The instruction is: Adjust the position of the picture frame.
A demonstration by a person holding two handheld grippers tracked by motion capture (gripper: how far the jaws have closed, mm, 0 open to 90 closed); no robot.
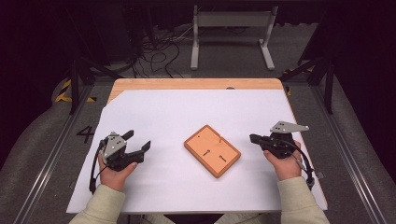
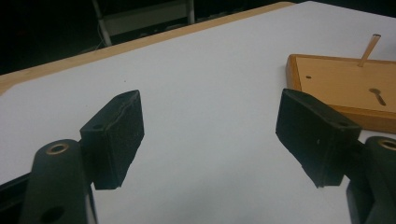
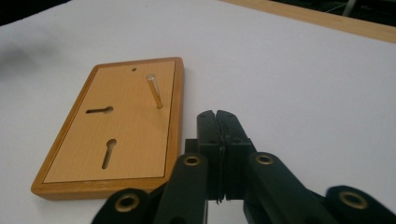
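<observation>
Wooden board (image 1: pixel 212 150) with two keyhole slots, one upright peg (image 3: pixel 154 91).

A single mark can be read: the digit "4" (image 1: pixel 85 134), seen in the high view in dark strokes on the grey floor (image 1: pixel 42 154) just left of the bench (image 1: pixel 196 84), beside the metal rail (image 1: pixel 56 154). No lettering, label or brand can be made out on the wooden board (image 1: pixel 212 150), on the white sheet (image 1: pixel 196 107) or in either gripper view.
</observation>
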